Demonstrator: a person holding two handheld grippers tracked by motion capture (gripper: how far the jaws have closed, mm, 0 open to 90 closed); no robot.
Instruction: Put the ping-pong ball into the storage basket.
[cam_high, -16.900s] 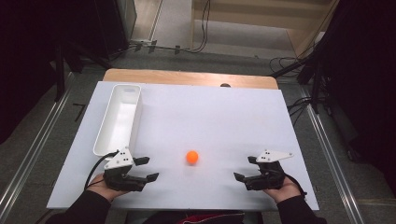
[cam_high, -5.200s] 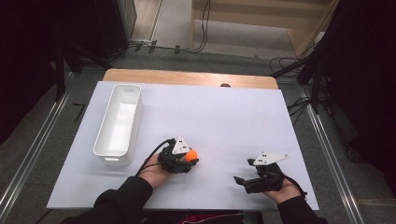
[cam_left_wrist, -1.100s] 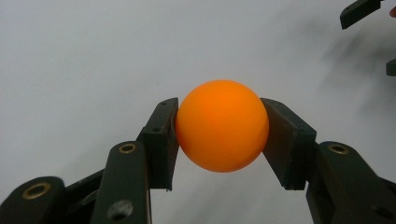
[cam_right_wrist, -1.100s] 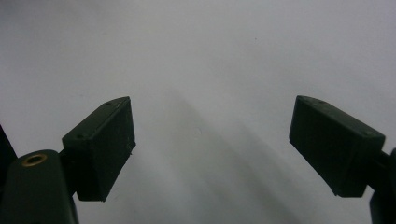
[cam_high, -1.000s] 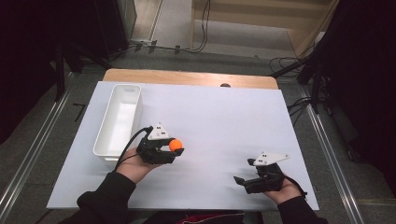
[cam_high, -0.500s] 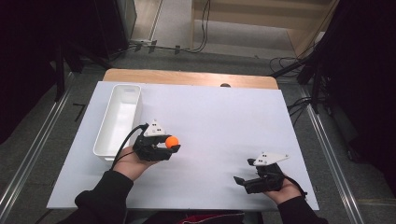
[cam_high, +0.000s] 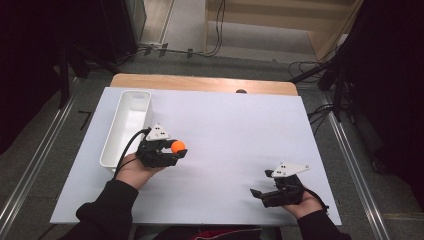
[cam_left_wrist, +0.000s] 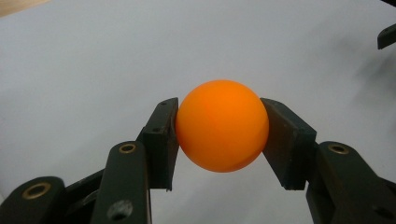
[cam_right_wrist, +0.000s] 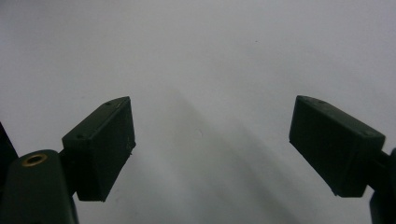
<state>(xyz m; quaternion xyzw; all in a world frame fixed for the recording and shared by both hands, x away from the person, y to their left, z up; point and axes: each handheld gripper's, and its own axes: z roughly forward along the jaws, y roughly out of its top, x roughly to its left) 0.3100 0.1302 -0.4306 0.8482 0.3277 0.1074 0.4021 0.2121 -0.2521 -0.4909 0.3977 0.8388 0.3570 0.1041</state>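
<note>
Pinching only the ball's (cam_left_wrist: 222, 132) round sides, left gripper (cam_high: 176, 150) risks squirting it out short of the tray (cam_high: 116, 145); right gripper (cam_right_wrist: 212, 149) fingers released.

Plain glossy orange round ball (cam_left_wrist: 222, 132) between matt black claw pads (cam_left_wrist: 161, 135) with brass-coloured rivets, over plain white table (cam_high: 240, 130) edged in light wood, beside white oblong plastic tray (cam_high: 116, 145).

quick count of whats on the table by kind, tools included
orange ball: 1, held in the left tool
white tray: 1
tools: 2, the left one and the right tool
total: 4
</note>
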